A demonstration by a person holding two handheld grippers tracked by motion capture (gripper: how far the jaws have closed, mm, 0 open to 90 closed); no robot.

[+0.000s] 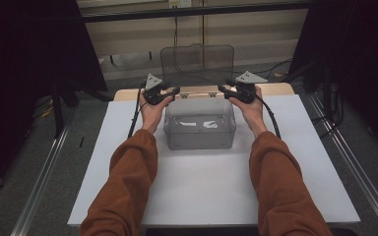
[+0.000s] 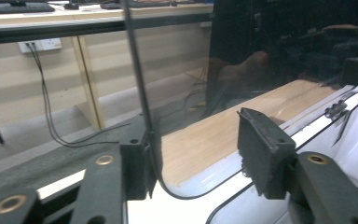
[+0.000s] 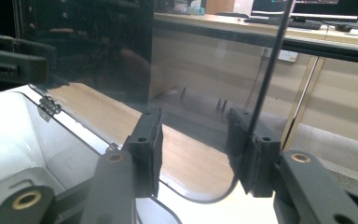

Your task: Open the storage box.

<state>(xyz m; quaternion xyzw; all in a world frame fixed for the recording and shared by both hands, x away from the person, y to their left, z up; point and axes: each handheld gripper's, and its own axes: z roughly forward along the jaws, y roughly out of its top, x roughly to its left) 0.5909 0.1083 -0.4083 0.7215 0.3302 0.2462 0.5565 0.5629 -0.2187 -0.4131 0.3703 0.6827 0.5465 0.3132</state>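
sleeves: i see two rust-brown sleeves point(image 1: 128, 191) entering from the near edge of the white table point(image 1: 202, 191).
box: a clear plastic box point(image 1: 200, 129) stands at mid-table, between my hands.
lid: its smoky clear lid point(image 1: 197, 64) stands upright on hinges point(image 2: 335, 109) at the box's far rim.
left gripper: the left gripper point(image 1: 175, 90) sits at the lid's left edge; its jaws are wide apart, the edge lying against one pad point(image 2: 137, 163), the other pad clear of it.
right gripper: the right gripper point(image 1: 222, 89) sits at the lid's right edge; jaws gaping, the edge just by one pad point(image 3: 251, 154).
far: a wooden board point(image 2: 223, 135), then a wall socket point(image 2: 39, 45).
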